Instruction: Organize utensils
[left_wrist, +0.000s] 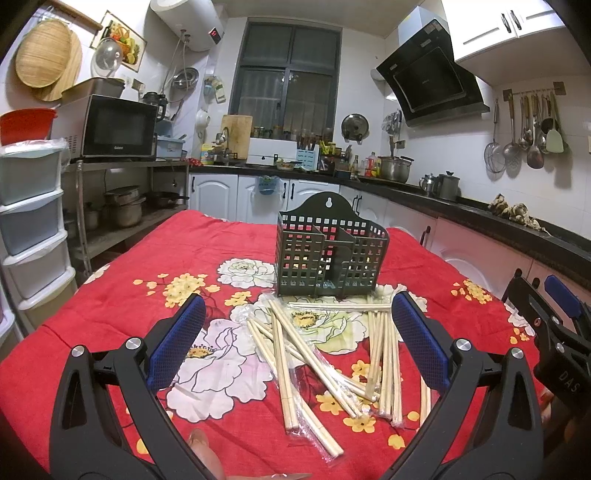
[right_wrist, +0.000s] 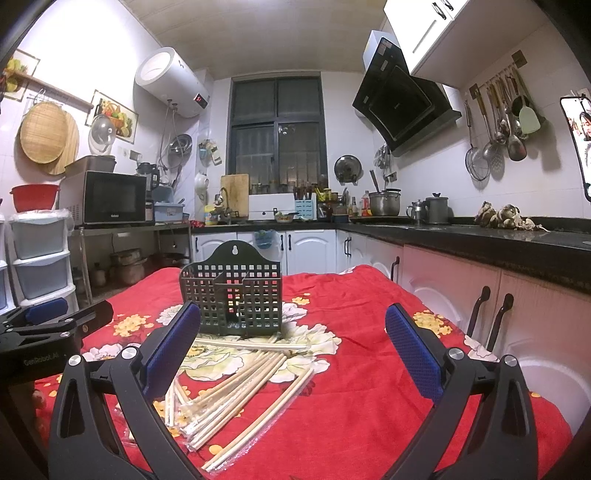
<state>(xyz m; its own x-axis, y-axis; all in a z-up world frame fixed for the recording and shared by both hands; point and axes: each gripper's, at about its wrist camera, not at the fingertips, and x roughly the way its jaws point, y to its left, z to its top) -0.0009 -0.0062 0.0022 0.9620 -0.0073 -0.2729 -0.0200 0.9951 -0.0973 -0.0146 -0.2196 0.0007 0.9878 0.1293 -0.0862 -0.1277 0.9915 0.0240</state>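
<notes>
A dark green slotted utensil holder (left_wrist: 328, 254) (right_wrist: 236, 295) stands upright on the red flowered tablecloth (left_wrist: 147, 266) (right_wrist: 354, 321), its compartments holding nothing that I can see. In front of it lie several pale wooden chopsticks (left_wrist: 295, 354) (right_wrist: 240, 380), some in clear plastic wrappers, scattered in loose bundles. My left gripper (left_wrist: 299, 339) hovers open above the pile, nothing between its blue pads. My right gripper (right_wrist: 293, 350) is open too, just right of the chopsticks. Each gripper shows at the edge of the other's view: the right gripper (left_wrist: 554, 317), the left gripper (right_wrist: 55, 321).
A black counter (right_wrist: 480, 236) with white cabinets runs along the back and right, close to the table's right edge. Grey plastic drawers (left_wrist: 29, 221) and a metal rack with a microwave (left_wrist: 114, 125) stand at the left. Ladles hang on the right wall (left_wrist: 524, 136).
</notes>
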